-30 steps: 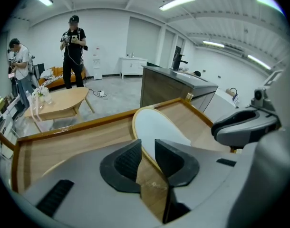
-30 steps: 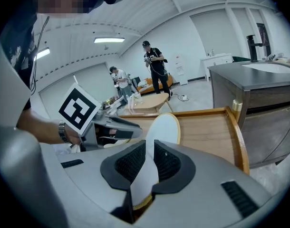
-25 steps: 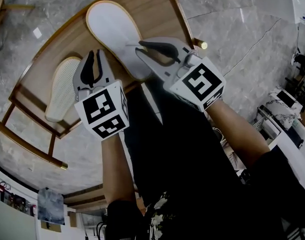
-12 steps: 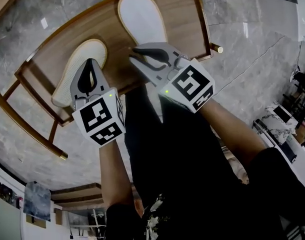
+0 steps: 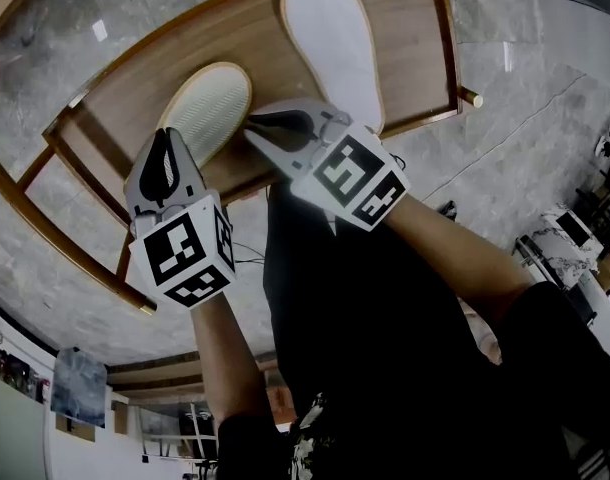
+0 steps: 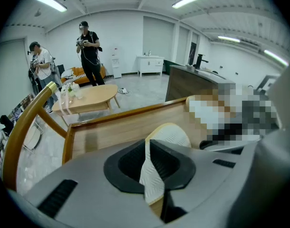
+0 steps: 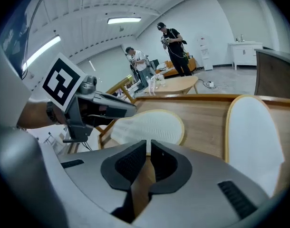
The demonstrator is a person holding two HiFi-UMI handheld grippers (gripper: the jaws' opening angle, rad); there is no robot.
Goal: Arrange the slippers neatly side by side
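Observation:
Two slippers lie on a wooden table [image 5: 125, 93]. The cream textured slipper [image 5: 207, 103] lies left of the smooth white slipper [image 5: 330, 38], a strip of wood between them. My left gripper [image 5: 166, 136] is shut on the textured slipper's near end; in the left gripper view its sole [image 6: 168, 134] folds up between the jaws of the left gripper [image 6: 149, 144]. My right gripper [image 5: 251, 120] meets that slipper's right edge. In the right gripper view a thin white strip of the slipper [image 7: 149, 125] sits between the nearly closed tips of the right gripper [image 7: 148, 146]. The white slipper [image 7: 254, 132] lies free.
A curved wooden chair rail [image 5: 45, 238] runs along the table's left side. Grey marble floor [image 5: 525, 98] surrounds the table. Two people [image 6: 90, 51] stand at the back of the room behind a low oval table [image 6: 90, 96].
The textured slipper has slid from the table's left edge towards the white slipper. The left jaws have closed on it. The right gripper has left the white slipper's heel and come to the textured slipper's edge.

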